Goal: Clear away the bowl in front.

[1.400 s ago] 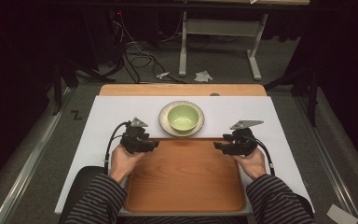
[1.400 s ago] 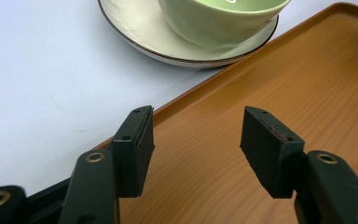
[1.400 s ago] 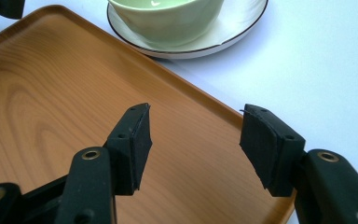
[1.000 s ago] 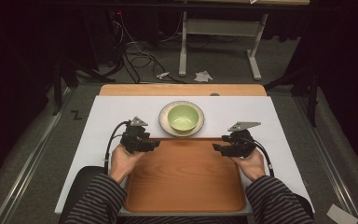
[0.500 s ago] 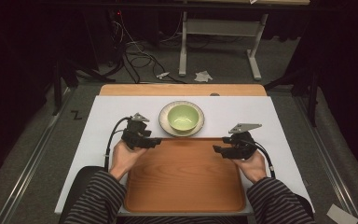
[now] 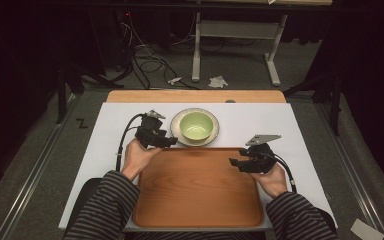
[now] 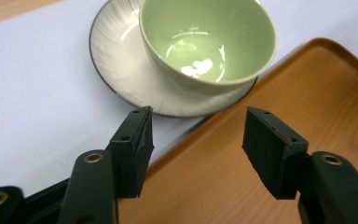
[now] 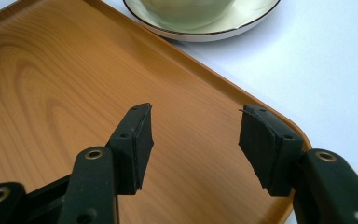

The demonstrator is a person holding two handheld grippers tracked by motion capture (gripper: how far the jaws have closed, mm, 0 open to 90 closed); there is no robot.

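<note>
A pale green bowl (image 6: pixel 196 124) sits on a white saucer (image 6: pixel 178 131) with a dark rim, just beyond the far edge of a wooden tray (image 6: pixel 198 187). My left gripper (image 6: pixel 170 141) is open at the tray's far left corner, pointing at the saucer (image 7: pixel 121 60) and bowl (image 7: pixel 208 42), close to them but apart. Over the tray's right edge my right gripper (image 6: pixel 234 162) is open with nothing between its jaws. In the right gripper view the tray (image 8: pixel 51 84) lies under the jaws and the saucer (image 8: pixel 205 23) is farther off.
A white mat (image 6: pixel 105 145) covers the table under the tray and saucer. A strip of wooden tabletop (image 6: pixel 195 96) shows at the far edge. Beyond it are cables (image 6: pixel 145 62) and a stand (image 6: pixel 235 45) on the grey floor. Striped sleeves (image 6: pixel 105 210) enter from below.
My left gripper has moved forward and to the right, closer to the saucer. My right gripper has shifted slightly toward the person over the tray's right edge.
</note>
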